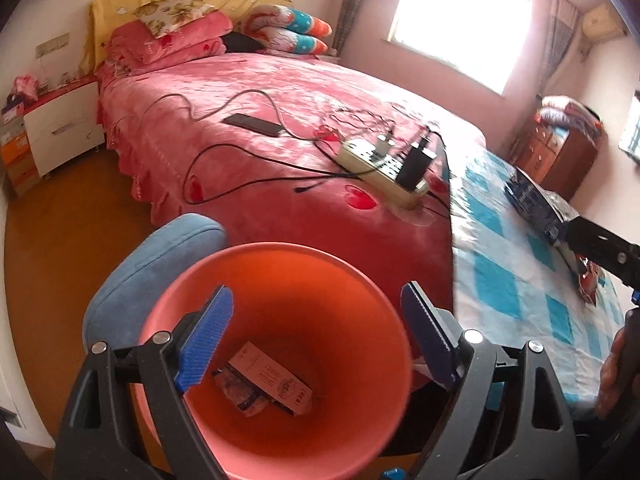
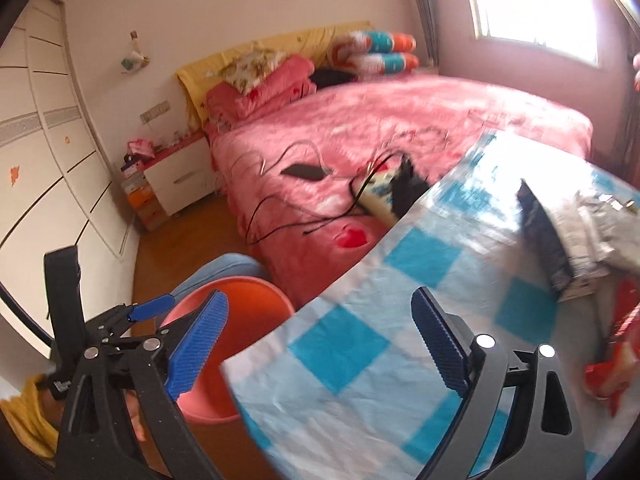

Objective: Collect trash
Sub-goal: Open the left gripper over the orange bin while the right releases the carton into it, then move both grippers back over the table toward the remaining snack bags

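Both jaws wide, nothing between the pads. My left gripper [image 1: 316, 336] hangs over the bin [image 1: 360, 280], pointing down into it. Left view alone shows the bin's bottom: a printed carton [image 1: 276, 380] lying on a crumpled wrapper [image 1: 240, 394]. Bin stands on the floor at the bed's foot corner, touching a blue cushion [image 1: 160, 256].

My right gripper [image 2: 320, 340] is over the checked cloth [image 2: 340, 344] on the bed [image 2: 400, 120]. Right view shows only part of the bin's rim, past my left finger. It gives more of the clutter on the cloth: red wrapper [image 2: 612, 368] at the right edge, dark box [image 2: 544, 236], grey pile [image 2: 600, 224], all blurred.

Left view shows them small, plus power strip [image 1: 380, 168], phone [image 1: 254, 124] and cables on the pink cover.
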`<state>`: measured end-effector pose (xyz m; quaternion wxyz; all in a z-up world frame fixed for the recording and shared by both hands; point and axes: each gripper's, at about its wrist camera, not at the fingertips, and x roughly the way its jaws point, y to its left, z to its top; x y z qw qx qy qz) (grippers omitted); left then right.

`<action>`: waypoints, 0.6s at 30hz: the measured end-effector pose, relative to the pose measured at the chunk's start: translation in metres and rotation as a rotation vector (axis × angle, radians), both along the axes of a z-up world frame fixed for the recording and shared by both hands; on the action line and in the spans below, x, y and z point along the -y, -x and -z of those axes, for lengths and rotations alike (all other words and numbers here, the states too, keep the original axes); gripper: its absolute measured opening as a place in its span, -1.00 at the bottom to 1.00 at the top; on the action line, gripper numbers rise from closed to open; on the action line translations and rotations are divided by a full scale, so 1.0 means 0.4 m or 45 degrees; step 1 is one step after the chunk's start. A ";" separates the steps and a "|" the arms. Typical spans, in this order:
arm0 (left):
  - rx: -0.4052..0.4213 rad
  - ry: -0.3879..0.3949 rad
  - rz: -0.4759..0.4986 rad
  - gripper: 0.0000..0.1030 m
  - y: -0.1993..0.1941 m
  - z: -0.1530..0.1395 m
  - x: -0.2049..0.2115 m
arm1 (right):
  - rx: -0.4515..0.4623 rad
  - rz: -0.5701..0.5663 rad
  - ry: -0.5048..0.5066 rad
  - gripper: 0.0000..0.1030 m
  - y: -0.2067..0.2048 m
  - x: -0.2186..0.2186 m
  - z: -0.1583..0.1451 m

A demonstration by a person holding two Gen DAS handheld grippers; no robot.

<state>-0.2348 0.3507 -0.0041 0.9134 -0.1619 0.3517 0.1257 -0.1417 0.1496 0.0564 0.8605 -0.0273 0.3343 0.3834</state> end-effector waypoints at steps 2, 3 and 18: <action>-0.011 -0.033 0.027 0.68 -0.012 -0.012 0.030 | 0.057 0.008 -0.021 0.88 0.013 0.029 -0.012; -0.011 -0.045 0.039 0.68 -0.017 -0.018 0.044 | 0.095 0.016 -0.025 0.88 0.020 0.045 -0.019; -0.055 -0.127 0.236 0.68 -0.106 -0.085 0.270 | 0.169 0.154 -0.116 0.90 0.018 0.241 -0.021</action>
